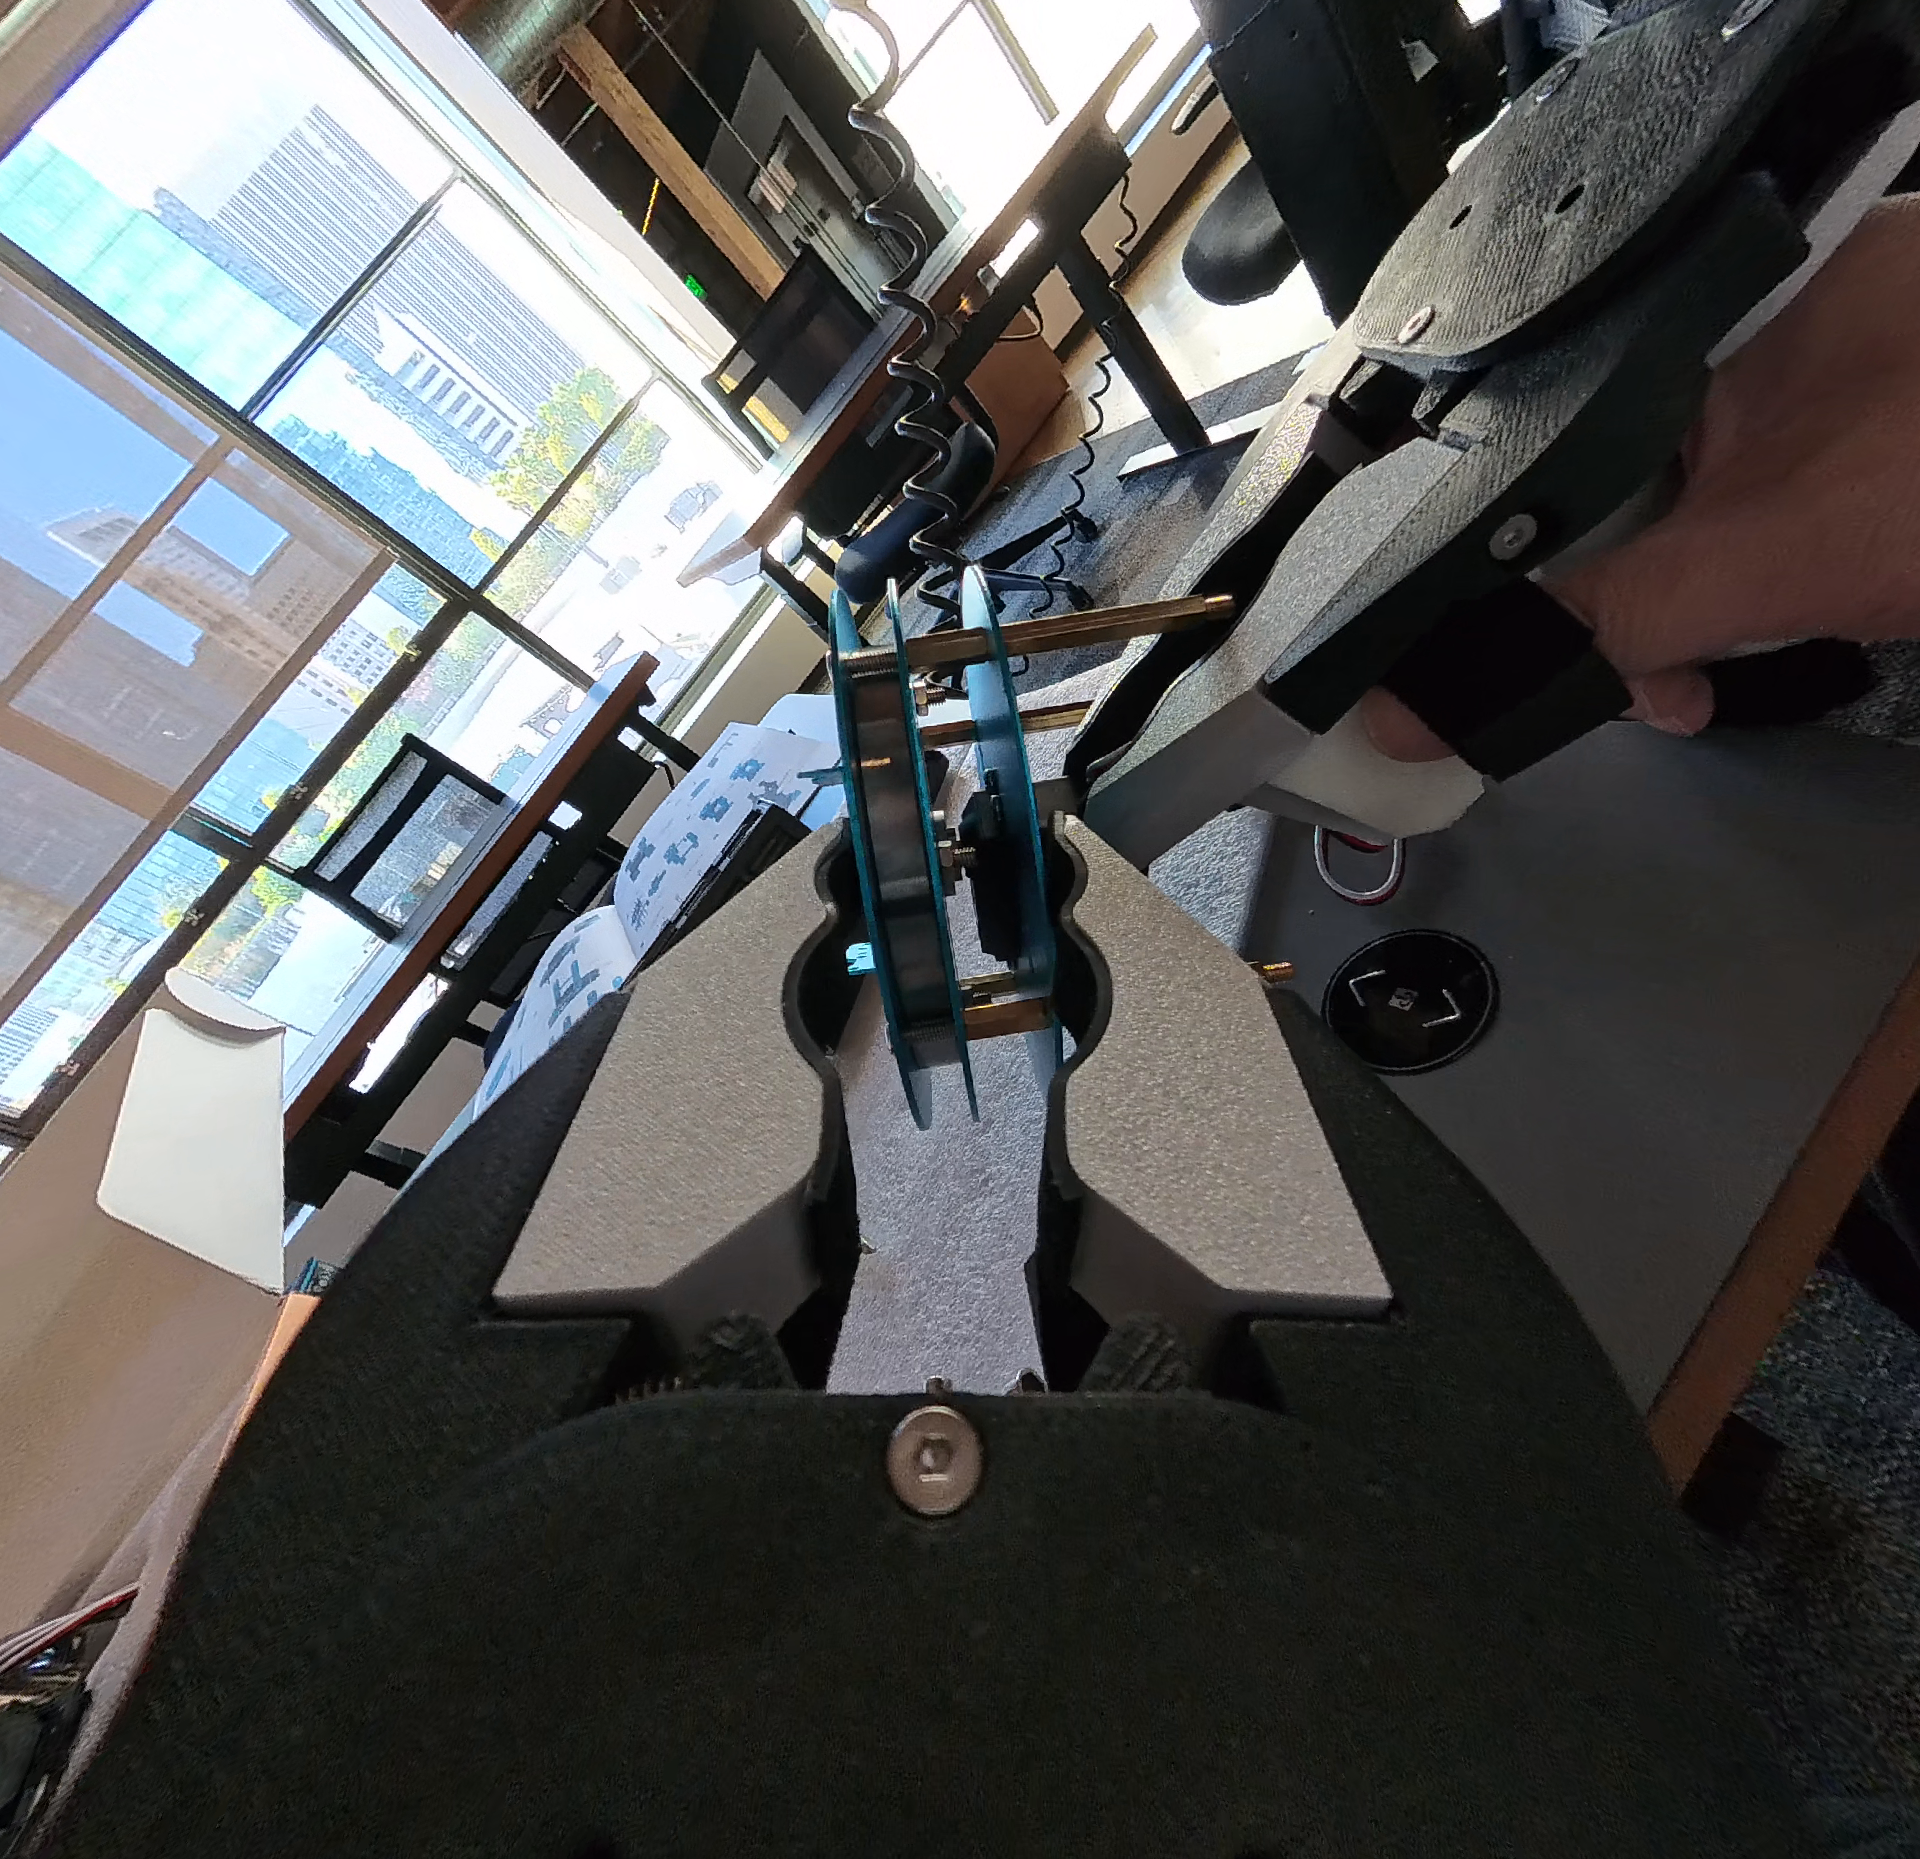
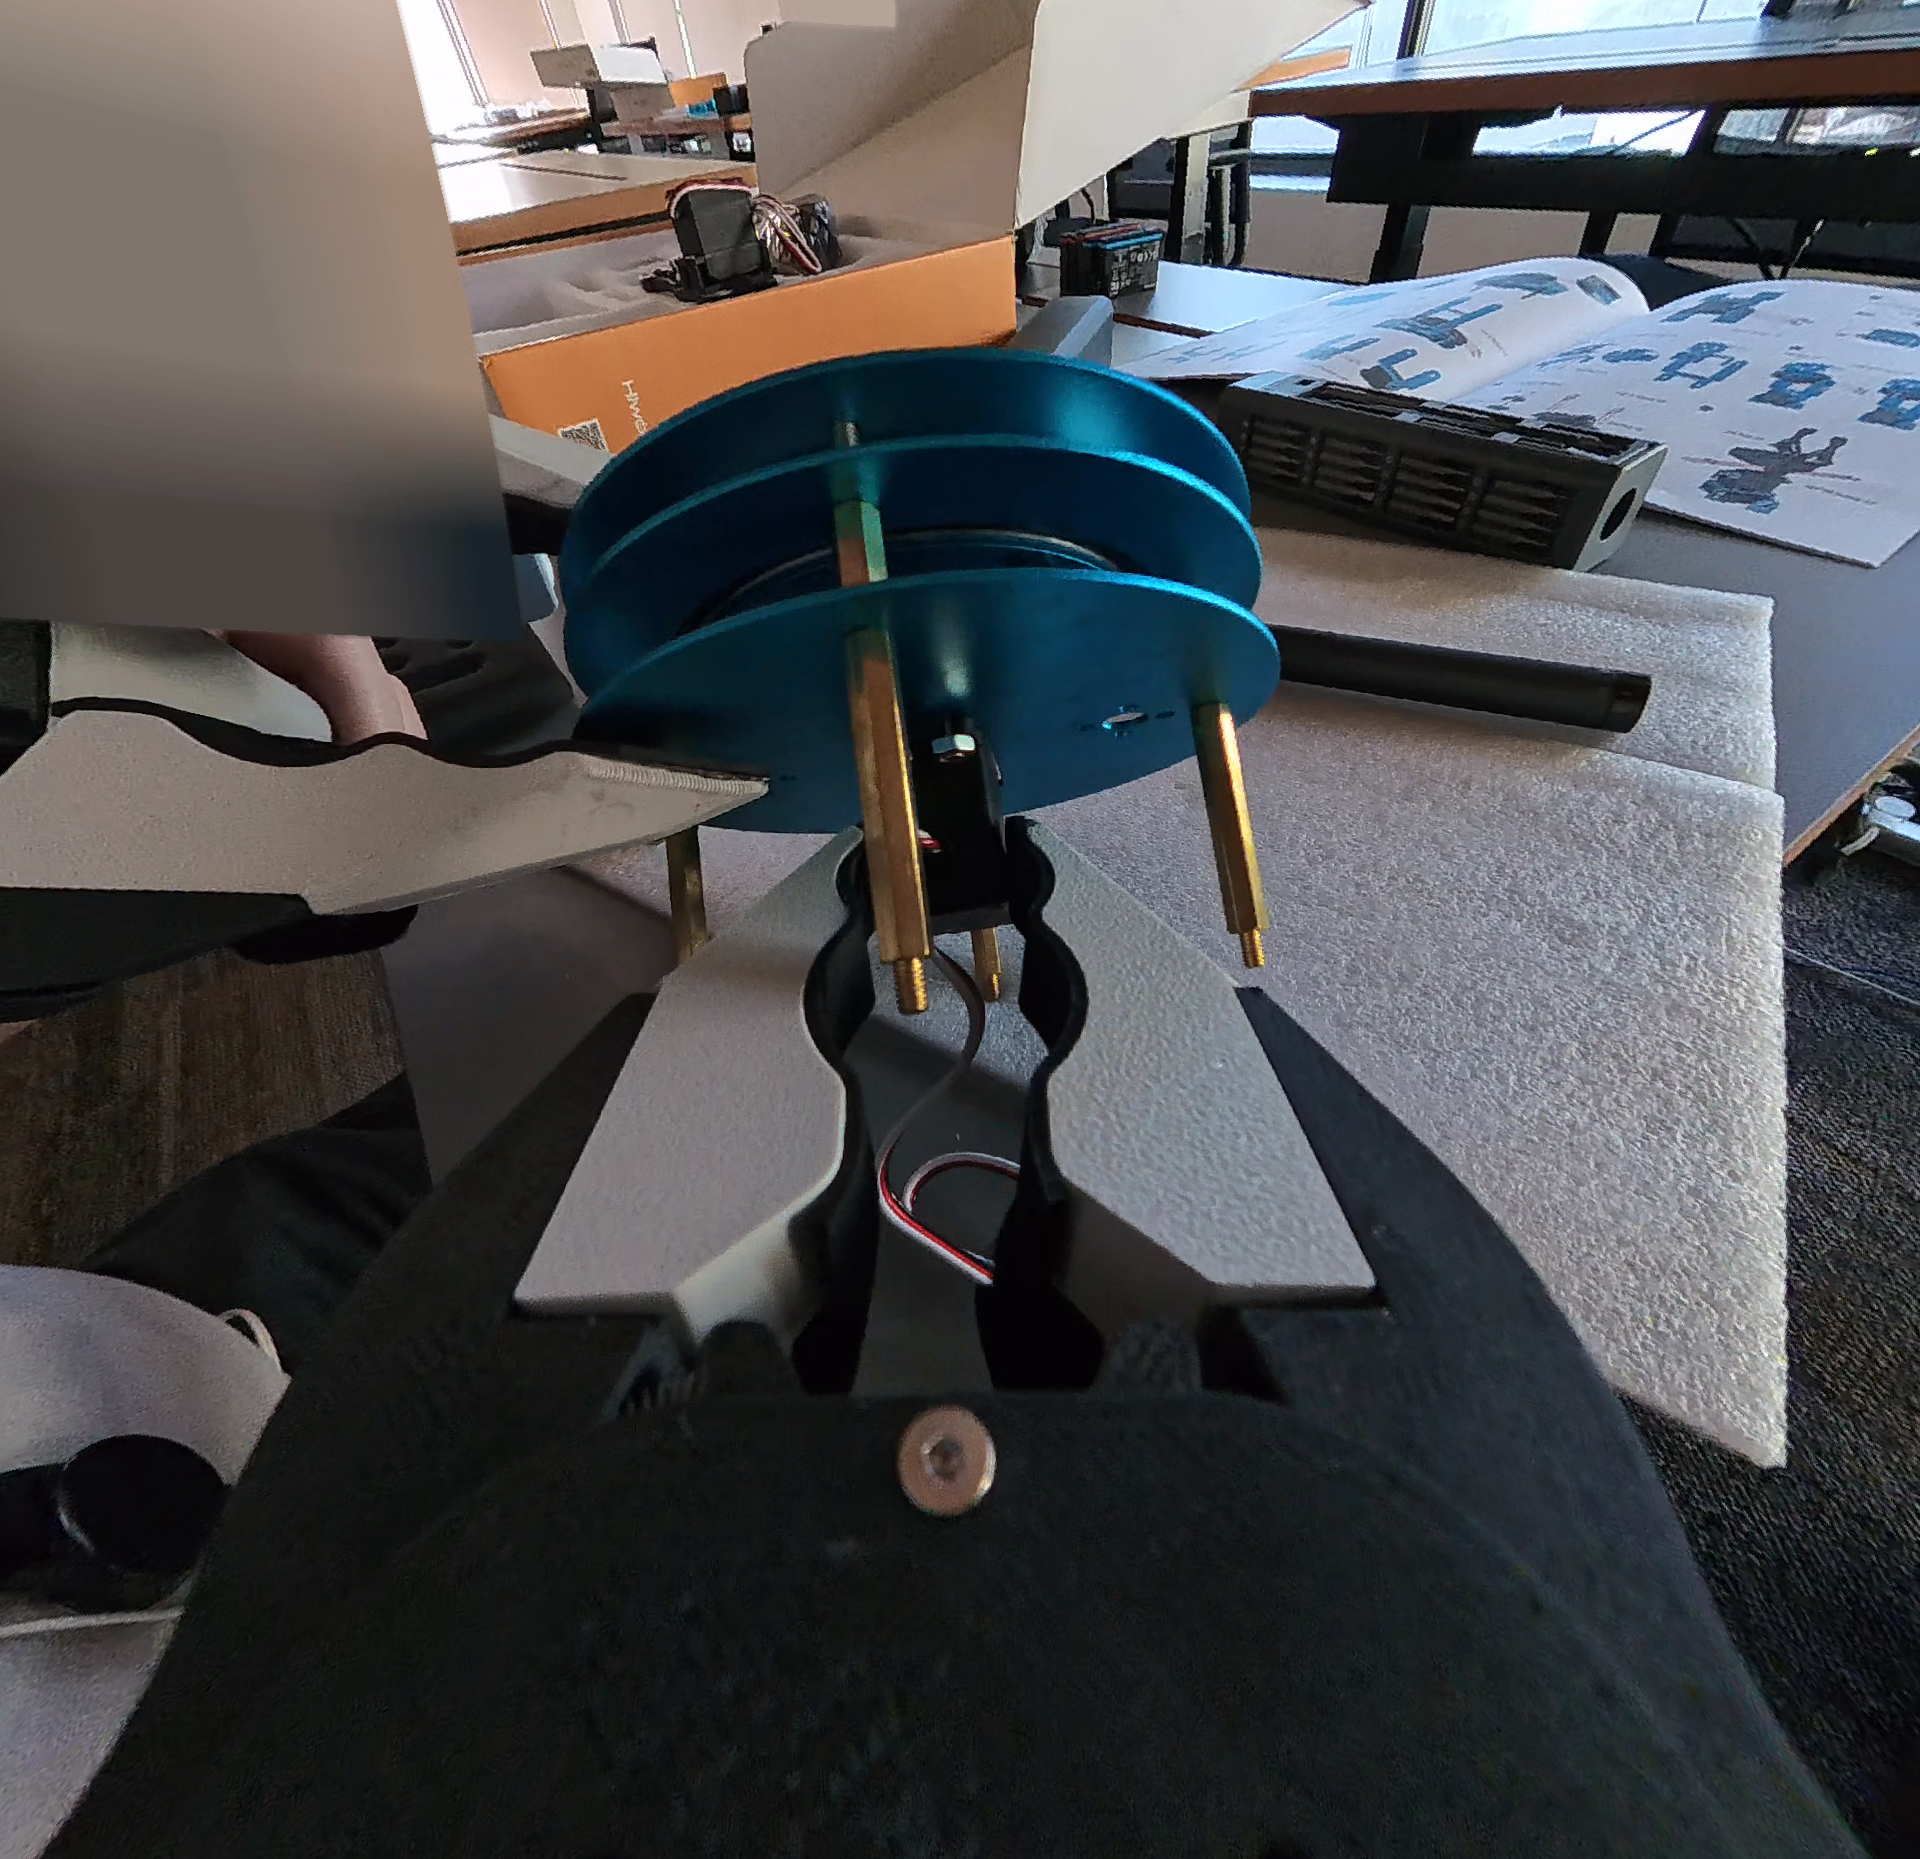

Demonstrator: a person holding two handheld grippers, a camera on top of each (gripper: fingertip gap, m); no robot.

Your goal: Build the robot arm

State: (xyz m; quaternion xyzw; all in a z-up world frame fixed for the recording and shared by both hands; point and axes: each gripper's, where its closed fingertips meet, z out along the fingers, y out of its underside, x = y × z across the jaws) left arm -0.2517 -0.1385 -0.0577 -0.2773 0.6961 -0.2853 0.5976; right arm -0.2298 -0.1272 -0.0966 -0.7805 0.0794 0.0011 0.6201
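A stack of three blue metal discs (image 2: 914, 521) joined by brass standoffs (image 2: 1226, 812) is held above the table between both grippers. My left gripper (image 1: 945, 864) is shut on the disc stack (image 1: 914, 874), seen edge-on, one finger on each outer face. It enters the right wrist view from the left, its finger (image 2: 582, 801) against the lowest disc. My right gripper (image 2: 940, 853) is shut on a black servo block (image 2: 961, 853) under the lowest disc. A red, white and black wire (image 2: 935, 1175) trails between its fingers. A hand holds that gripper (image 1: 1299, 666) at the upper right of the left wrist view.
A white foam sheet (image 2: 1403, 926) covers the grey table below. A black rod (image 2: 1455, 682), a black bit case (image 2: 1434, 479) and an open manual (image 2: 1714, 375) lie beyond. An open orange box (image 2: 779, 334) stands at the back left. A round black grommet (image 1: 1408, 999) sits near the table edge (image 1: 1787, 1186). The grippers' ends are close to 5 centimeters from one another.
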